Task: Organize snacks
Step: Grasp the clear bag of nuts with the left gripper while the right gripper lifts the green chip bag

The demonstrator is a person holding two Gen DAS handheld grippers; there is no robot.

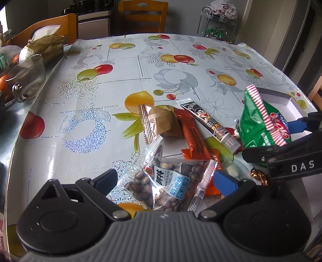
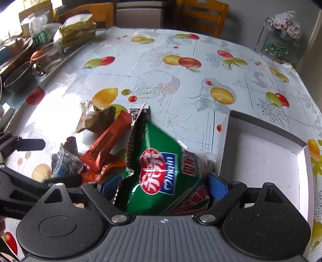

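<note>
My left gripper (image 1: 166,179) stands open low over the table, a clear packet of melon seeds (image 1: 165,185) lying between its fingers without the pads pressing it. My right gripper (image 2: 163,184) is shut on a green snack bag (image 2: 161,161); both blue pads touch its sides and the bag ridges up, tilted. In the left wrist view the green bag (image 1: 255,125) stands at the right in that gripper (image 1: 273,141). A brown packet (image 1: 161,121), an orange bar (image 1: 193,137) and a black stick pack (image 1: 211,123) lie in a pile. A white box (image 2: 261,161) sits just right of the bag.
A tissue pack (image 1: 48,46), a glass cup (image 1: 28,76) and an orange crowd the table's left edge. Two wooden chairs (image 2: 201,16) stand behind the table, and a wire rack (image 2: 279,40) at the far right. A gold-wrapped candy (image 1: 259,175) lies under the right gripper.
</note>
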